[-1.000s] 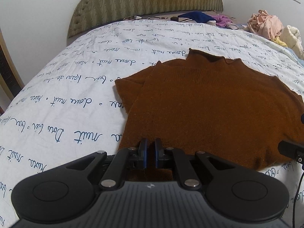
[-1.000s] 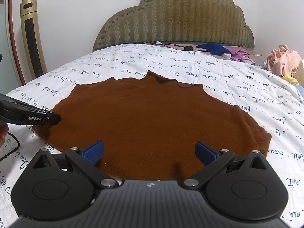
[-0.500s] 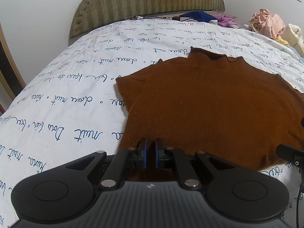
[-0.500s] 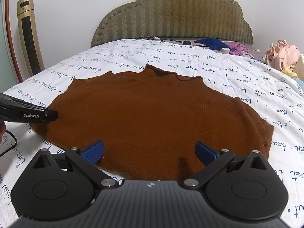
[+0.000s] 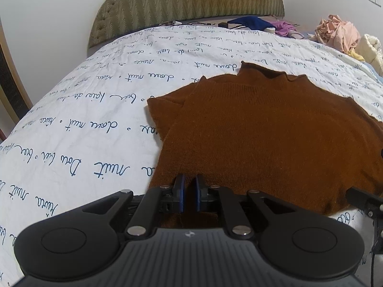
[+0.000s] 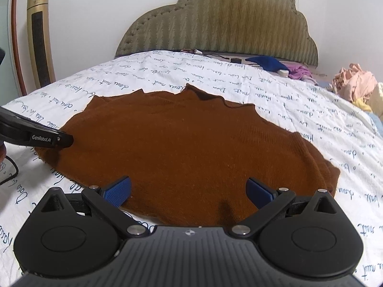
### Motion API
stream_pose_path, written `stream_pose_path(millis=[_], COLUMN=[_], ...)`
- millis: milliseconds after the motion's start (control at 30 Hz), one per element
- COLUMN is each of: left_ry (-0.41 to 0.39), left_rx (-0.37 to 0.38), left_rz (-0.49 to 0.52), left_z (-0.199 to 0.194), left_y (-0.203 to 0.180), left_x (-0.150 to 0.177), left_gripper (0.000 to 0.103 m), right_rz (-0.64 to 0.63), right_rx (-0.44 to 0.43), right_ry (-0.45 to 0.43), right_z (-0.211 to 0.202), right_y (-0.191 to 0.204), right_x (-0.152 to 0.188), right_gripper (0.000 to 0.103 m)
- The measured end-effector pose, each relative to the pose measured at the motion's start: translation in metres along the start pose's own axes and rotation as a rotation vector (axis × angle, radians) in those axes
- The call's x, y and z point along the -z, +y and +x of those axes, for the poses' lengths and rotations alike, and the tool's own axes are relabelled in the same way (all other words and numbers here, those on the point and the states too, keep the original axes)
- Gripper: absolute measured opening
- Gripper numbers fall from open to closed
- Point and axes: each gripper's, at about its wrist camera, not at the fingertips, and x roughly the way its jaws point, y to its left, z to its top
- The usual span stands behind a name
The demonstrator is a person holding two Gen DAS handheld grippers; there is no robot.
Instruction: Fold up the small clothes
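Note:
A brown knitted sweater (image 5: 275, 131) lies spread flat on the bed, collar toward the headboard. My left gripper (image 5: 190, 191) sits at its near left hem, shut on the brown fabric that fills the narrow gap between the blue pads. From the right wrist view, the left gripper (image 6: 59, 140) rests on the sweater's (image 6: 191, 148) left edge. My right gripper (image 6: 189, 191) stands open over the near hem, its pads wide apart with nothing gripped. A black part of the right gripper (image 5: 363, 201) shows at the sweater's near right corner.
The bed has a white cover with blue script (image 5: 95, 124) and a padded olive headboard (image 6: 215, 24). A pile of pink and cream clothes (image 6: 356, 83) lies at the right, with a blue garment (image 6: 265, 63) near the headboard. A gold tower appliance (image 6: 39, 38) stands left of the bed.
The gap between the left pads is a touch wider than before. The sweater and both grippers stay about where they were.

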Motion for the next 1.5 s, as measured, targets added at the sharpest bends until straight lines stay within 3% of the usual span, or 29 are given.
stream_pose_path(millis=[33,100,167,200,267,367,500,800,1000,1300,1400,1433,1500], left_ry=[-0.002,-0.009,-0.039,-0.071,-0.108,-0.093,-0.003,0.138,0.182,0.207,0.202,0.200,0.203], left_rx=[0.006,0.013,0.018,0.018,0.005,0.023,0.172,0.488,0.647,0.724,0.738,0.735,0.714], left_rz=[-0.008,-0.036,-0.067,-0.079,-0.075,-0.093,-0.194,-0.437,-0.509,-0.539,-0.527,-0.511,-0.471], left_z=[0.000,-0.001,-0.002,-0.005,-0.010,-0.005,0.018,0.073,0.102,0.147,0.157,0.160,0.163], left_y=[0.003,0.013,0.025,0.031,0.040,0.056,0.084,0.124,0.121,0.104,0.096,0.092,0.087], left_x=[-0.001,-0.005,-0.009,-0.010,-0.015,-0.026,-0.039,-0.056,-0.063,-0.081,-0.090,-0.093,-0.098], left_gripper=[0.011,0.026,0.082,0.088,0.088,0.089,0.089,0.088,0.088,0.088,0.087,0.083,0.059], right_rz=[-0.020,-0.070,-0.150,-0.191,-0.295,-0.458,-0.614,-0.716,-0.743,-0.673,-0.668,-0.658,-0.634], right_rx=[0.004,0.016,0.031,0.044,0.094,0.140,0.077,0.004,0.066,0.110,0.112,0.113,0.107], right_ry=[-0.006,-0.018,-0.044,-0.057,-0.094,-0.146,-0.149,-0.130,-0.147,-0.143,-0.149,-0.151,-0.146], right_z=[-0.001,-0.004,-0.008,-0.010,-0.013,-0.015,-0.018,-0.007,0.014,0.055,0.065,0.067,0.071], right_y=[0.003,0.010,0.022,0.028,0.044,0.068,0.095,0.141,0.168,0.176,0.180,0.180,0.179], right_x=[-0.001,-0.003,-0.004,-0.005,-0.003,0.002,0.007,0.015,0.024,0.006,0.003,0.001,-0.001], right_gripper=[0.100,0.100,0.100,0.100,0.100,0.100,0.097,0.095,0.090,0.062,0.056,0.055,0.048])
